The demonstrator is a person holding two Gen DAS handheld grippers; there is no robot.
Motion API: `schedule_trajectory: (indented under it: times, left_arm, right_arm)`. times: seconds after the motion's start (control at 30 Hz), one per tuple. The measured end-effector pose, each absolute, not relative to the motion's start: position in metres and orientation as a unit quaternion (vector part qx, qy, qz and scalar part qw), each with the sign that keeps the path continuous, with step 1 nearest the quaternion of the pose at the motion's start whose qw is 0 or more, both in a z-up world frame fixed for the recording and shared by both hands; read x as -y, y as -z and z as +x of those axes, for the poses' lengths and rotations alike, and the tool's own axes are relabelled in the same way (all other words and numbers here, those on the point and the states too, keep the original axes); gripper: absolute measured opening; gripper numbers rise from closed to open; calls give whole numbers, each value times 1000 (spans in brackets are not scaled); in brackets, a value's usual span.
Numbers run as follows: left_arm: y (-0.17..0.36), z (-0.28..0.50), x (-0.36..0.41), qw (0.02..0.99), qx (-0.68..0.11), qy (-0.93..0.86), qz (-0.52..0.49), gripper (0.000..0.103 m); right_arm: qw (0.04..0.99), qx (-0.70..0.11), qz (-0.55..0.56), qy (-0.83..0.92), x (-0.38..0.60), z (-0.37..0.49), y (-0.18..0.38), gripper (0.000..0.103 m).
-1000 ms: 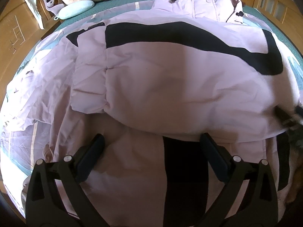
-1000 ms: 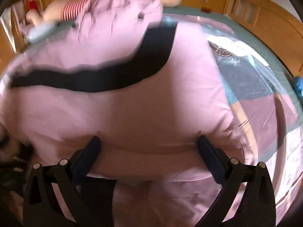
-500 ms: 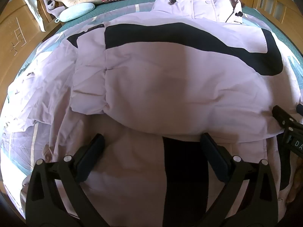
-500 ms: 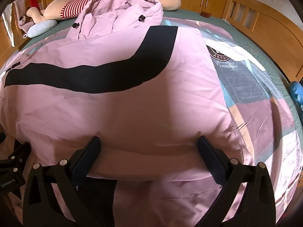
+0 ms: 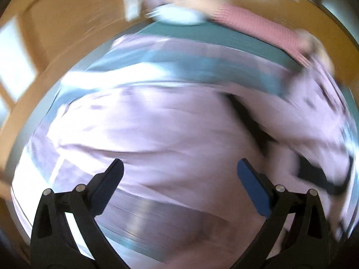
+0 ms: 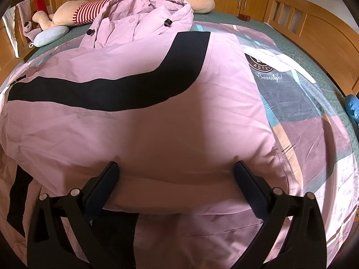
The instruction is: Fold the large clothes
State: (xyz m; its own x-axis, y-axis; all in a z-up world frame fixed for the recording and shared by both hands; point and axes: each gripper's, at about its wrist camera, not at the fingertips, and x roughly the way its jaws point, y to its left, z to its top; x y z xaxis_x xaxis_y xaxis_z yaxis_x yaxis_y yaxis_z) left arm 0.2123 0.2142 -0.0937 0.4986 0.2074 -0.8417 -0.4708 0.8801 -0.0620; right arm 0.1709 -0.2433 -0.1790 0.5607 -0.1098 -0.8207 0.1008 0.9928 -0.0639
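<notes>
A large pink padded jacket [image 6: 143, 116] with a wide black band [image 6: 125, 89] and a hood [image 6: 145, 15] lies spread on the bed. Its lower part is folded up over the body. My right gripper [image 6: 176, 170] is open, its pads against the folded edge, holding nothing. In the blurred left wrist view the jacket [image 5: 157, 130] fills the middle and my left gripper [image 5: 179, 170] is open and empty above its left side.
A patterned bedsheet [image 6: 314, 116] covers the bed. A striped plush toy [image 6: 74, 13] and a pale blue pillow [image 6: 49, 35] lie at the head. A wooden bed frame [image 6: 314, 29] runs along the right. Wooden furniture [image 5: 56, 33] stands at the left.
My left gripper has swung sharply to the left, so its view is now blurred and shows the jacket's left side. My right gripper has stayed at the folded edge.
</notes>
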Motion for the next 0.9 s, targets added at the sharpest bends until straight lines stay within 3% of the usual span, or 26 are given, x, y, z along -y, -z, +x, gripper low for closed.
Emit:
schedule_trajectory:
  times: [0.2, 0.37, 0.47, 0.53, 0.57, 0.6, 0.63, 0.67, 0.8, 0.9]
  left_arm:
    - [151, 188, -366, 778, -464, -316, -283, 101]
    - [181, 175, -401, 753, -435, -273, -412, 101]
    - [188, 172, -396, 760, -411, -284, -416, 100]
    - [184, 179, -385, 781, -407, -273, -388, 83]
    - [181, 183, -378, 788, -411, -273, -368, 63]
    - [178, 184, -374, 793, -414, -285, -344, 33]
    - [173, 187, -370, 800, -414, -291, -322, 17]
    - [168, 187, -367, 806, -407, -288, -319, 9]
    - [111, 174, -348, 852, -322, -234, -340, 4]
    - [59, 172, -289, 898, -284, -137, -305, 4]
  right_arm:
    - [882, -467, -10, 65, 241, 172, 180, 102]
    - [882, -466, -14, 68, 241, 173, 180, 102]
    - [882, -466, -16, 69, 241, 173, 180, 102]
    - [882, -466, -16, 69, 241, 173, 180, 102]
    - [882, -466, -16, 69, 240, 172, 180, 102]
    - [882, -466, -16, 70, 241, 173, 180, 102]
    - [882, -466, -16, 70, 241, 173, 180, 102]
    - [882, -466, -16, 70, 240, 172, 180, 102]
    - [882, -466, -18, 71, 240, 172, 180, 102]
    - [881, -467, -16, 71, 242, 174, 179, 102]
